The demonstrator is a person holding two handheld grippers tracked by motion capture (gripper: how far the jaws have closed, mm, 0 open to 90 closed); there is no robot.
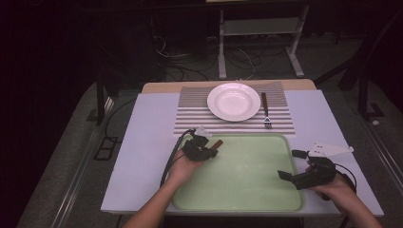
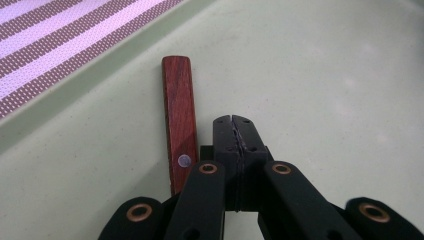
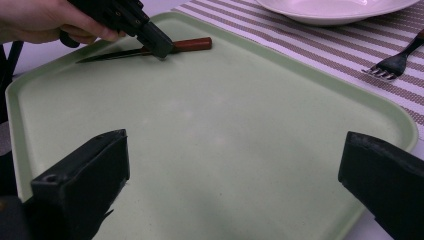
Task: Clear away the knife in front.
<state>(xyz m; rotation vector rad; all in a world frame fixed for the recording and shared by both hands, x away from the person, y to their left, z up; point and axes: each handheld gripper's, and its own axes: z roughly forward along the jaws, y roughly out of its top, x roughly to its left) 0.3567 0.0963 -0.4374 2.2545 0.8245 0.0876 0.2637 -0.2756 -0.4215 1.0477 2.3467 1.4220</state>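
Judging from the layout, we're partway through a place setting: plate [image 1: 233, 101] and fork [image 1: 265, 111] are on the striped mat [image 1: 190, 114]. Knife [image 2: 179, 122] lies in the green tray [image 1: 247, 185], just left of our left gripper [image 2: 233, 131], whose jaws are pressed together empty. Right gripper [image 3: 235, 185] hangs jaws wide over the tray; knife placement remains.

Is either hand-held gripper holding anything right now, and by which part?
Nothing is held. The left hand-held gripper is shut empty beside the knife's wooden handle; the right hand-held gripper is open above the tray.
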